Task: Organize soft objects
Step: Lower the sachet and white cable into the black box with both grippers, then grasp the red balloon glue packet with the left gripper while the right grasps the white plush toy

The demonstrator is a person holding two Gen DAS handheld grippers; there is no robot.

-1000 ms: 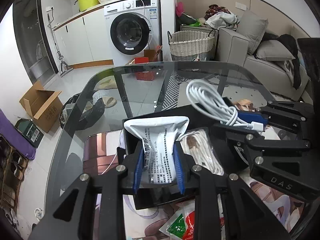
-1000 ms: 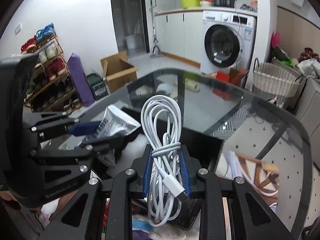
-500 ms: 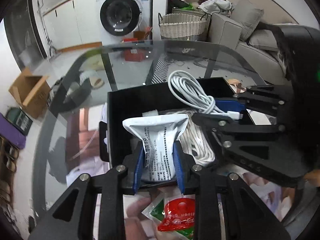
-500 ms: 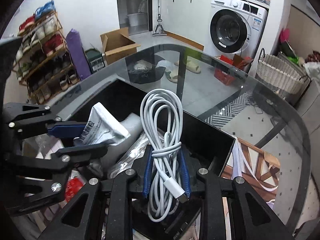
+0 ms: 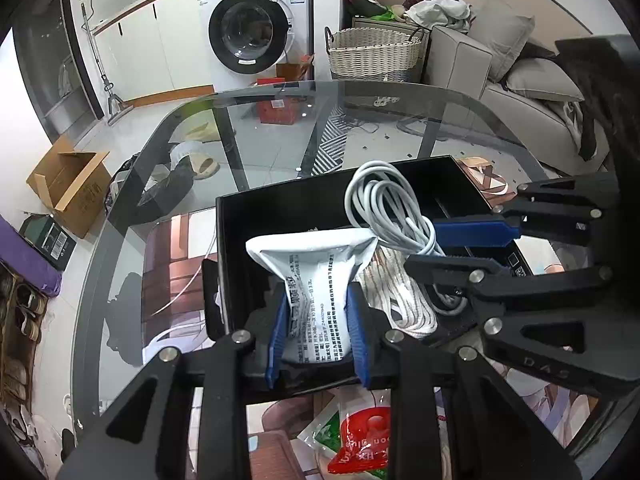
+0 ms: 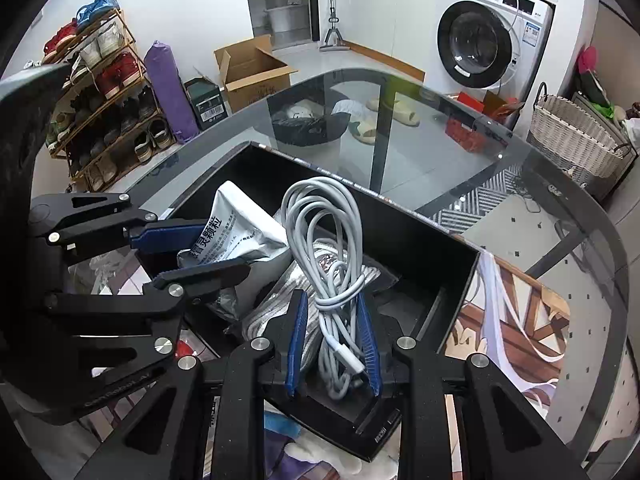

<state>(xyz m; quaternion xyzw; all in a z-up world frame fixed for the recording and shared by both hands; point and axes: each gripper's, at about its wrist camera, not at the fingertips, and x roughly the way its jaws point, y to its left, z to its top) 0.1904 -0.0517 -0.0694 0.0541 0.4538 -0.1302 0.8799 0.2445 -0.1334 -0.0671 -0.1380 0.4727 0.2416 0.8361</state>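
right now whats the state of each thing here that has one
left gripper: shut on white sachet
white sachet: pinched upright, over the box
right gripper: shut on white cable
white cable: coiled, held over the box
black box: open, bagged rope inside
washing machine: door closed
cardboard box: flaps open

We are losing the lower part of the white sachet behind the blue pads, its fine print staying too small to read. The white cable coil is covering the rope bundle, and the red packet is lying partly hidden.
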